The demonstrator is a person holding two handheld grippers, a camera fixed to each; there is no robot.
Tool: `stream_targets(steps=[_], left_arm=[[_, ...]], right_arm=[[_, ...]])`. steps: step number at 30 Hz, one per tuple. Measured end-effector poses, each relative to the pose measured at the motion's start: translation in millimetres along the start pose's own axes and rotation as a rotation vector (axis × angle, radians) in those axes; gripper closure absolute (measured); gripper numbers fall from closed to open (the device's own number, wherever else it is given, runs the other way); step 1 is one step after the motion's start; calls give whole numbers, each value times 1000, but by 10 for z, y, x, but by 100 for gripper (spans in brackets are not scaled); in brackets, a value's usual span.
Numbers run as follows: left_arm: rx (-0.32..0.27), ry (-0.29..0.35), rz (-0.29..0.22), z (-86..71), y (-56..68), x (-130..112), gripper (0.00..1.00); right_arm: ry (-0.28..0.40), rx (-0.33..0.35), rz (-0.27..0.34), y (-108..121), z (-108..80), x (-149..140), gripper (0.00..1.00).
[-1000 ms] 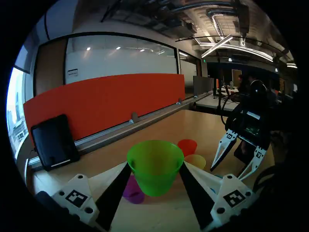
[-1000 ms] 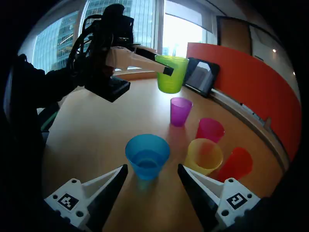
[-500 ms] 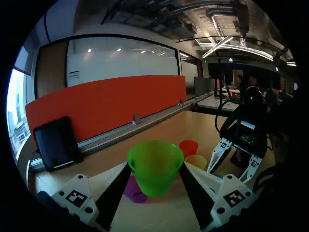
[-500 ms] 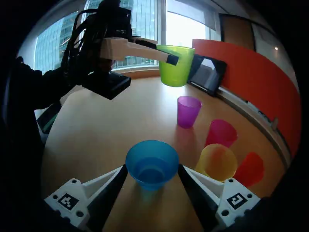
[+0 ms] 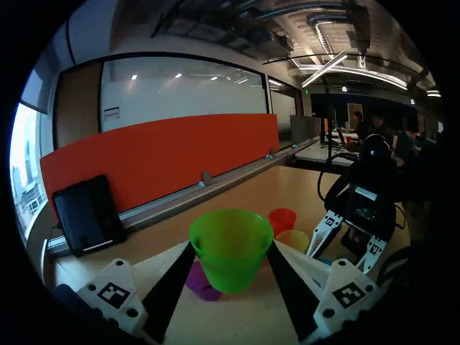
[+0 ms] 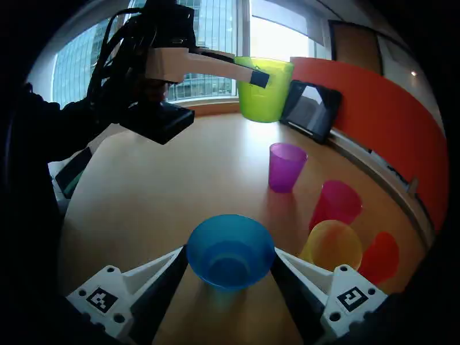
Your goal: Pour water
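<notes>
Holding aloft: the green cup (image 5: 231, 259) is clamped upright between the fingers of the left gripper (image 5: 231, 246), clear of the table (image 6: 144, 190).
Water source: the blue cup (image 6: 230, 261), with water seen in its bottom, stands on the table between the spread fingers of the right gripper (image 6: 230, 249); no squeeze on its wall is seen.
Handling: the blue cup is judged to be thin, smooth plastic, light and easily dented, with water that will slosh. It is best taken at mid-wall, below the rim, and pressed only gently.
Around: a purple cup (image 6: 286, 167), a pink cup (image 6: 336, 202), a yellow cup (image 6: 332, 244) and an orange cup (image 6: 379, 257) are ranged to one side of the blue cup; a tablet (image 6: 313, 112) is propped by the orange partition (image 6: 385, 126).
In the way: the yellow cup is set just beside one finger and could be knocked on lifting; the purple cup stands between the blue cup and the raised green one.
</notes>
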State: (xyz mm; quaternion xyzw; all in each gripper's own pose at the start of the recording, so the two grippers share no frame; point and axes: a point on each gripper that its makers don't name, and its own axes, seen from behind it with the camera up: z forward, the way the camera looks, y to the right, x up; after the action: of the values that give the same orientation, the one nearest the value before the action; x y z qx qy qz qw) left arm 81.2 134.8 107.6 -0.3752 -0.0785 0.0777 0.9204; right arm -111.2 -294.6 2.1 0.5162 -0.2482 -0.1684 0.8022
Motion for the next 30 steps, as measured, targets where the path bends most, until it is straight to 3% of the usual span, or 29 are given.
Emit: stream_targets(steps=[14,30], left_arm=[[6,7,-4,-45,-17,-5,14],[15,31,-33,-152,15,49,14]], right_arm=[[15,-21,22,-9,-104,6,9],[120,-87,48,25,-583,330,9]])
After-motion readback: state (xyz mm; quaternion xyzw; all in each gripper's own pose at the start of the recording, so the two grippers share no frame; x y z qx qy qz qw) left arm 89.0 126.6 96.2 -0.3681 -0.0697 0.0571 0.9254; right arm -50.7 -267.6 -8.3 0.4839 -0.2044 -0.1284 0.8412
